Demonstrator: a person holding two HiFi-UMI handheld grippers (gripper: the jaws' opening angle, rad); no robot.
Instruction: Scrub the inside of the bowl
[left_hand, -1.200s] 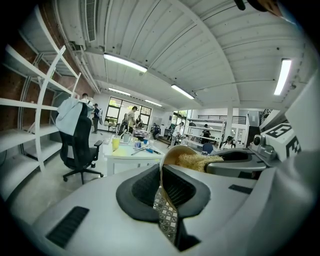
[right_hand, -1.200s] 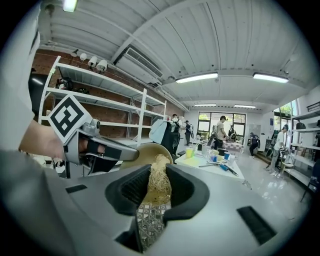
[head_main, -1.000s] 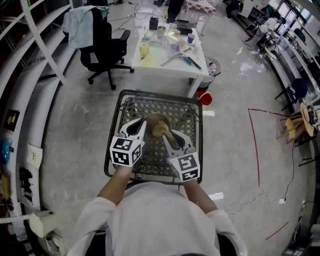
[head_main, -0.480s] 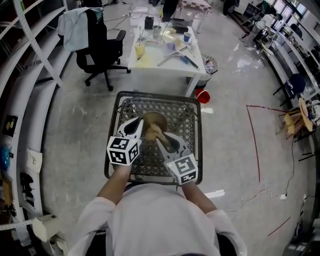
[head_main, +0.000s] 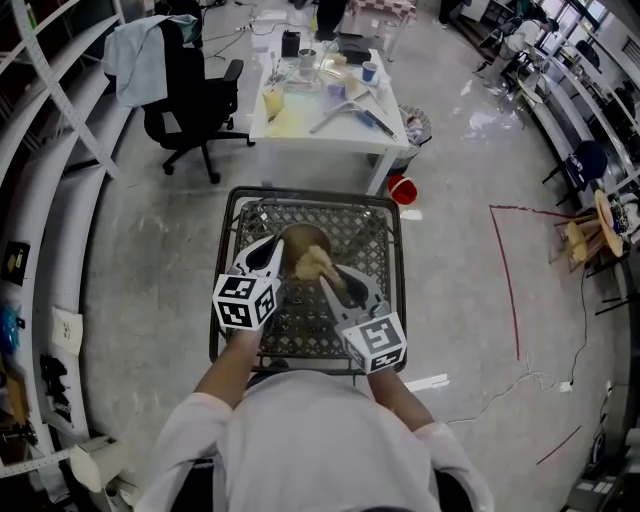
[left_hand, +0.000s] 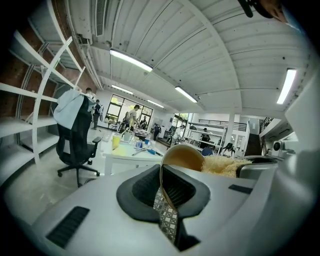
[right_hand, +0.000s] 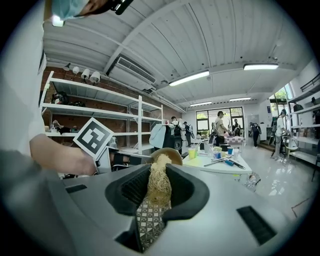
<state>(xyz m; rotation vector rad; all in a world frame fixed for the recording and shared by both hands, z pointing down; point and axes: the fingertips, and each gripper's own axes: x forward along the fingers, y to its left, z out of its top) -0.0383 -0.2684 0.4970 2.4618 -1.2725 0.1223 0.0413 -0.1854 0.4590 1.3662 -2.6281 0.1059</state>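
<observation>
A wire-mesh table (head_main: 375, 235) is seen directly in front of the person, and everything here is placed against it. The brown bowl (head_main: 303, 243) is held above the far half of its mesh top, near the middle, and is tipped on edge. The left gripper (head_main: 277, 252) is reached in over the table's left side. Its jaws are closed down narrow on the bowl's rim (the thin wall is seen pinched between the patterned pads in the left gripper view). The right gripper (head_main: 331, 279) is brought in over the table's near right part. Its jaws are clamped on a straw-coloured fibrous scrubber (head_main: 316, 263), whose free end is met with the bowl at its opening. Whether it is pressed against the inner wall cannot be told. Beyond the table's far edge a white desk (head_main: 320, 125) loaded with cups and tools is found. A red bucket (head_main: 400, 188) is set on the floor just past the table's far right corner. A black office chair (head_main: 185, 100), draped with a pale cloth (head_main: 140, 55), is parked well beyond the table's far left corner.
</observation>
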